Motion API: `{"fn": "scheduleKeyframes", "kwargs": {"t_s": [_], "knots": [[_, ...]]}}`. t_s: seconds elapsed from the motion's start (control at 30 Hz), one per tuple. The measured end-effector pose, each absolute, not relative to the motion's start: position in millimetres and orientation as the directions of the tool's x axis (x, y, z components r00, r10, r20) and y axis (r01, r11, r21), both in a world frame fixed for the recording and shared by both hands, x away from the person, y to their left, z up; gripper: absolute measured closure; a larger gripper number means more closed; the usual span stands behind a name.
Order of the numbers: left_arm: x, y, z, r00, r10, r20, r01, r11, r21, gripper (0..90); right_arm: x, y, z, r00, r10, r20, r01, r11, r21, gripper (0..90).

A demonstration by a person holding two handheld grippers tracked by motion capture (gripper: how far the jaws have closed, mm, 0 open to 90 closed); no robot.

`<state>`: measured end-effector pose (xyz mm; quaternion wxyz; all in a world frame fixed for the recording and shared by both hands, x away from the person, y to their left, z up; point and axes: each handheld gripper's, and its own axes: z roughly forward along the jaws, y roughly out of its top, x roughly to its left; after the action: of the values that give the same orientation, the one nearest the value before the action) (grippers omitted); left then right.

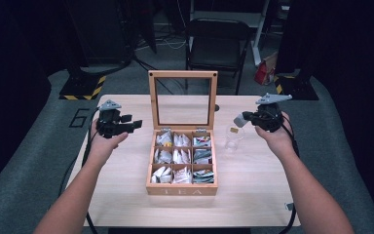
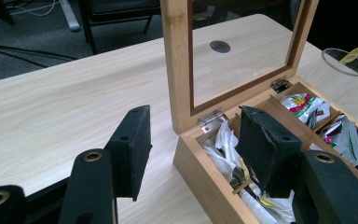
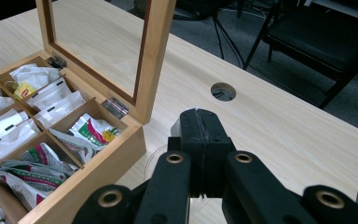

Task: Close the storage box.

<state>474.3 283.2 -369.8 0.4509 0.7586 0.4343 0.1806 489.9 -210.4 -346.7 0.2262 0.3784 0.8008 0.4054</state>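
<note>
Left gripper (image 2: 191,149) fingers spread wide beside tea box (image 1: 181,187); right gripper (image 3: 200,140) clenched on tag string (image 3: 200,122) over glass (image 1: 233,139).

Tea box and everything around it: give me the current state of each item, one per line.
Tea box: open, compartments filled with tea bags.
Lid: raised upright on its hinges.
Glass: upright beside the box, a tea bag tag at its rim.
Left gripper: fingers open, holding nothing.
Right gripper: fingers shut above the glass; what they pinch cannot be told.
</note>
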Motion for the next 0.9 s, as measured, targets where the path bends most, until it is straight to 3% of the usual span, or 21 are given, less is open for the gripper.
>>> {"fn": "scheduleKeyframes", "kwargs": {"t_s": [0.9], "knots": [[472.5,286.7,-369.9,0.554,0.824,-0.113,0.499,-0.22,0.838,44.3,497.6,-199.4,-393.4,-0.612,0.789,-0.056,0.479,0.426,0.768,90.0]]}}
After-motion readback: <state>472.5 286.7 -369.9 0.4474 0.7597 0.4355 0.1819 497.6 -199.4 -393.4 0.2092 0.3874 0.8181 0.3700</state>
